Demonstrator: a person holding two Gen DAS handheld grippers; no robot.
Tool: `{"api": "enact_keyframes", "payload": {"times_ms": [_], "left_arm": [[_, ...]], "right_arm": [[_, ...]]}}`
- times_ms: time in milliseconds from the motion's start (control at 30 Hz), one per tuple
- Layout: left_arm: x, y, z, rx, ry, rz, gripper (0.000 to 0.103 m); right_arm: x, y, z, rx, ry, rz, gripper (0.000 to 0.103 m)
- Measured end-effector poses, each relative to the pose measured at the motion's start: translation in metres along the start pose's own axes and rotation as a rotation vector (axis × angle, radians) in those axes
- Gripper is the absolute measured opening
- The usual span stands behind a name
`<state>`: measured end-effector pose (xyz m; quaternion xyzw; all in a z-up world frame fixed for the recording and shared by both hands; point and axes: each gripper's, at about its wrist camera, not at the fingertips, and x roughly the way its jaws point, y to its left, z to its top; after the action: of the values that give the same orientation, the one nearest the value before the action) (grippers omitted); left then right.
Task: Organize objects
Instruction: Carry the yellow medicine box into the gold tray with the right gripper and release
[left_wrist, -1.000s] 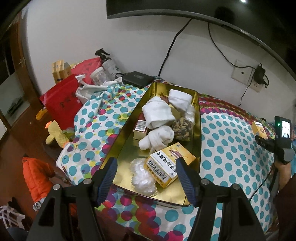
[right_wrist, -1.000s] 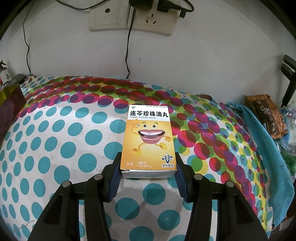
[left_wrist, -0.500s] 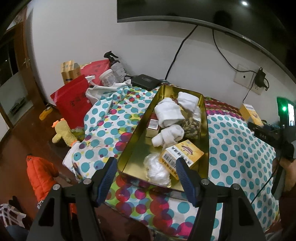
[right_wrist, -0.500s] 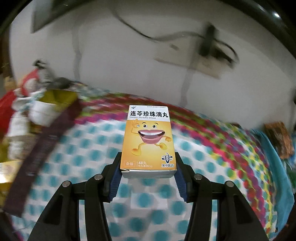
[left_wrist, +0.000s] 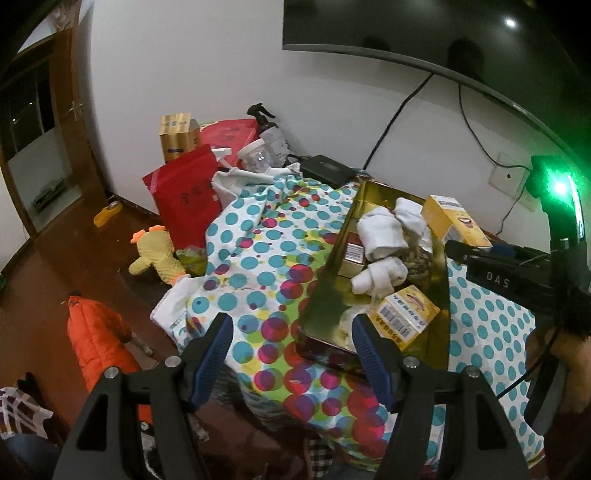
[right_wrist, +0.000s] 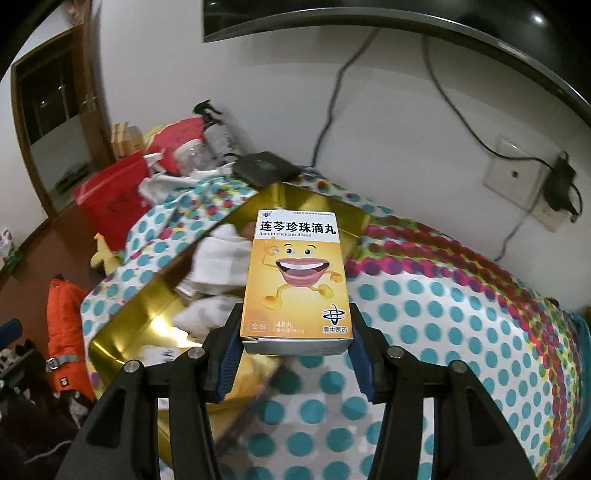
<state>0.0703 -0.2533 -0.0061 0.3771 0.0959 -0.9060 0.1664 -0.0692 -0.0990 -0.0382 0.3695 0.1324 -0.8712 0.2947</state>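
The right gripper (right_wrist: 293, 341) is clamped on the near end of an orange medicine box (right_wrist: 297, 273) printed with a laughing cartoon mouth, holding it in the air above the gold tray (right_wrist: 129, 321). The tray sits on a polka-dot cloth (right_wrist: 443, 314), reaching from the box toward 9 o'clock. In the left wrist view, the left gripper (left_wrist: 291, 339) stands wide apart with nothing between its fingers, the tray's near corner toward 1 o'clock. Rolled white socks (left_wrist: 380, 232) and a second orange box (left_wrist: 404, 319) lie in the tray.

White wall (left_wrist: 184, 74), brown floor (left_wrist: 55, 266) — dim room.
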Motion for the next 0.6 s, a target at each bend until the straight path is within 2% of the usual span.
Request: {"api": "enact_keyframes", "payload": {"times_ms": [333, 600], "left_arm": [[0.003, 0.01, 0.002, -0.009, 0.007, -0.021, 0.069], [0.004, 0.009, 0.003, -0.012, 0.024, -0.031, 0.069]], "right_arm": [[0.014, 0.031, -0.001, -0.002, 0.077, 0.034, 0.049], [0.02, 0.04, -0.006, -0.016, 0.102, 0.022, 0.05]]}}
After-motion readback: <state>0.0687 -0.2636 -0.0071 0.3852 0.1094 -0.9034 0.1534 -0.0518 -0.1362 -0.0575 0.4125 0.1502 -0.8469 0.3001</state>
